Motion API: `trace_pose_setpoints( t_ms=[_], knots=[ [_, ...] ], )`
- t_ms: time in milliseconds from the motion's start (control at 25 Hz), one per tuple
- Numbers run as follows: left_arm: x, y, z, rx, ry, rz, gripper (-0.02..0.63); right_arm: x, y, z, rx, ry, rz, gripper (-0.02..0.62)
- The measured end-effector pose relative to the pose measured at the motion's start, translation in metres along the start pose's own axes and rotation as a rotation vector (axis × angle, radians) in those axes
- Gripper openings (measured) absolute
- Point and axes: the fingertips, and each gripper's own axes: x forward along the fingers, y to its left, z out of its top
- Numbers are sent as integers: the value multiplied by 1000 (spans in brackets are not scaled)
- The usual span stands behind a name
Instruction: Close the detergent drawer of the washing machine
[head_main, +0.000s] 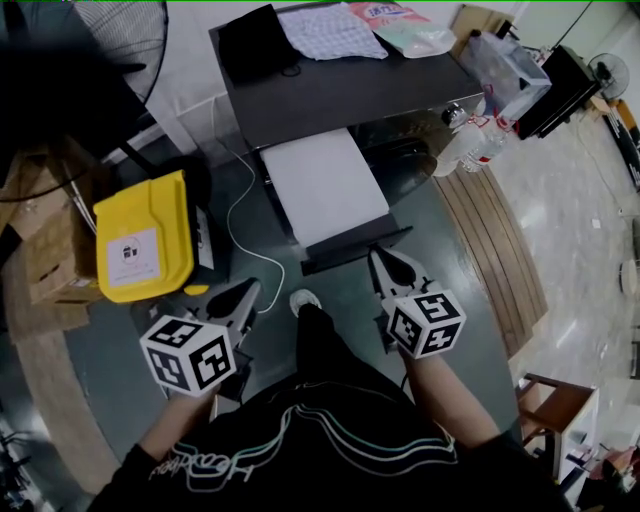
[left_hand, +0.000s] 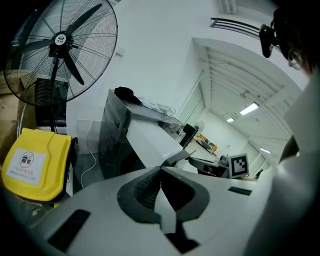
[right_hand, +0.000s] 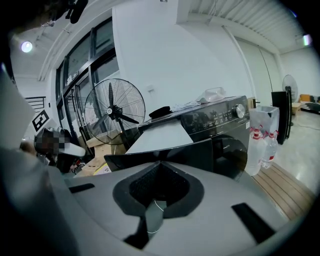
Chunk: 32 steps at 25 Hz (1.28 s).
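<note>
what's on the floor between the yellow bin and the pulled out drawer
A white cable loops across the grey floor between the yellow bin and the drawer, seen in the head view.

white walls (right_hand: 175, 50) and tall windows (right_hand: 80, 65) enclose a room with a grey floor (head_main: 465, 310), a wooden plank strip (head_main: 500, 250), glossy pale tiles (head_main: 580, 220), a standing fan (left_hand: 60, 45) and lit ceiling strips (left_hand: 248, 108).

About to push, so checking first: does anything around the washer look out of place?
Only the flat white detergent drawer, which is pulled far out of the front of the black box-shaped washing machine. A thin white cable trails loose beside it. No spill or damage shows.
</note>
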Motion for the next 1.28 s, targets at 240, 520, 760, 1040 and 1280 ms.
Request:
trace_pose_setpoints(
  t_ms=[240, 520, 760, 1040, 1280],
  knots=[
    [4, 4, 2, -17, 1, 8, 26, 2, -2, 8, 4, -1, 5, 26],
    [7, 10, 11, -24, -12, 12, 26, 9, -2, 11, -2, 7, 11, 26],
    [6, 17, 14, -38, -17, 26, 26, 22, -2, 18, -1, 17, 22, 26],
    [1, 31, 26, -56, -49, 56, 26, 34, -3, 23, 2, 31, 30, 26],
    [-1, 42, 31, -76, -61, 76, 26, 45, -1, 29, 0, 40, 41, 26]
  ],
)
